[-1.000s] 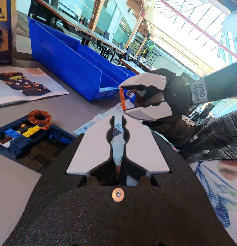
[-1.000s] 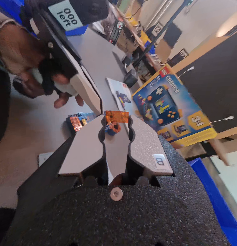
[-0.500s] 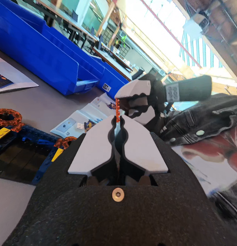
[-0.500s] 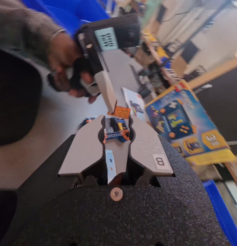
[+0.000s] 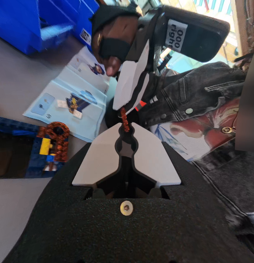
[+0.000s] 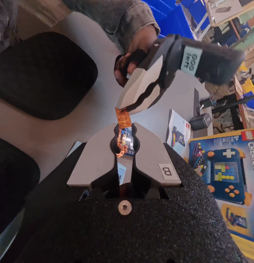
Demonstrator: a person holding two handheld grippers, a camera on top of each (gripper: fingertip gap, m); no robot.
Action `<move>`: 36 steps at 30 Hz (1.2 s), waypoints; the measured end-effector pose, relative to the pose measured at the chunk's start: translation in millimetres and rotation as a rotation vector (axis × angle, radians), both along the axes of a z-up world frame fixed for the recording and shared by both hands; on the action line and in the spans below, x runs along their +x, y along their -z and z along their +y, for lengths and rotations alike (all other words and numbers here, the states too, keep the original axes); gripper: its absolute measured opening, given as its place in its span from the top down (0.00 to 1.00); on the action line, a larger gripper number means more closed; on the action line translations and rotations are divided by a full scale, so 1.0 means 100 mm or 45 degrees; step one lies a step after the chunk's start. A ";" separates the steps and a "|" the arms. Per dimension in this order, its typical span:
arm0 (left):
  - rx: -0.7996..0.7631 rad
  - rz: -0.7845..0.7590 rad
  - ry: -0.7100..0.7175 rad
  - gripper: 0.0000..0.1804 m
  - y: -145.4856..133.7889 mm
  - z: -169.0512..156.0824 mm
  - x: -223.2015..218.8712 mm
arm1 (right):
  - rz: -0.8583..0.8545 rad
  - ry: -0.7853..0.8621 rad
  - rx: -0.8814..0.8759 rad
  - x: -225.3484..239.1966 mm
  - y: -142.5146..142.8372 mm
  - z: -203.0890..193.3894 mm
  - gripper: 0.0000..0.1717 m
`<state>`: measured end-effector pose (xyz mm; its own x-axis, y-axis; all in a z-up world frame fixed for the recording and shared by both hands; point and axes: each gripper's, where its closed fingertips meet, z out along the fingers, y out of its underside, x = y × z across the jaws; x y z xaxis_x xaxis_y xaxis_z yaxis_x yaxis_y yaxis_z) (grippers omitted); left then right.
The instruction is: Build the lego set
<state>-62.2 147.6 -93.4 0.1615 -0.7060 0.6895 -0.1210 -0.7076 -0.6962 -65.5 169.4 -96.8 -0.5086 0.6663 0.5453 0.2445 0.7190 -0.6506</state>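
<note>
A glossy translucent orange studded plastic plate (image 6: 124, 119) gleams between smooth matt grey plastic tongs (image 6: 149, 154) set in grainy black foam, above a matt grey table (image 6: 66, 132), beside a glossy printed cardboard box (image 6: 226, 168).

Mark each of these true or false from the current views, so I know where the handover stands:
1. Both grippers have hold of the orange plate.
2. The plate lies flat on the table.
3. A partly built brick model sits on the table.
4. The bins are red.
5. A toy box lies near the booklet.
1. True: the left gripper and right gripper each pinch an end of the orange plate.
2. False: it is held in the air between them.
3. True: the model is on the table.
4. False: the bins are blue.
5. True: the box lies beside the booklet.
</note>
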 end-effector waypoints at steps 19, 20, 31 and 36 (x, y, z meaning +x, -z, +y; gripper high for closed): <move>1.011 0.761 -0.335 0.91 0.07 0.63 -0.27 | -0.042 0.260 -0.489 -0.20 0.05 0.50 0.90; 1.000 0.755 -0.331 0.91 0.08 0.64 -0.28 | -0.049 0.262 -0.500 -0.21 0.06 0.51 0.90; 0.841 0.908 -0.159 0.91 0.59 1.38 -0.86 | -0.160 0.769 -0.779 -0.45 0.21 1.49 0.91; 0.801 0.942 -0.060 0.91 0.74 1.46 -0.86 | -0.116 1.000 -0.733 -0.53 0.25 1.60 0.92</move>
<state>-148.3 293.6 -167.6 0.4396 -0.8927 -0.0990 -0.6613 -0.2471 -0.7082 -119.0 329.5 -121.8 0.1698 0.9854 0.0108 0.5847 -0.0919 -0.8061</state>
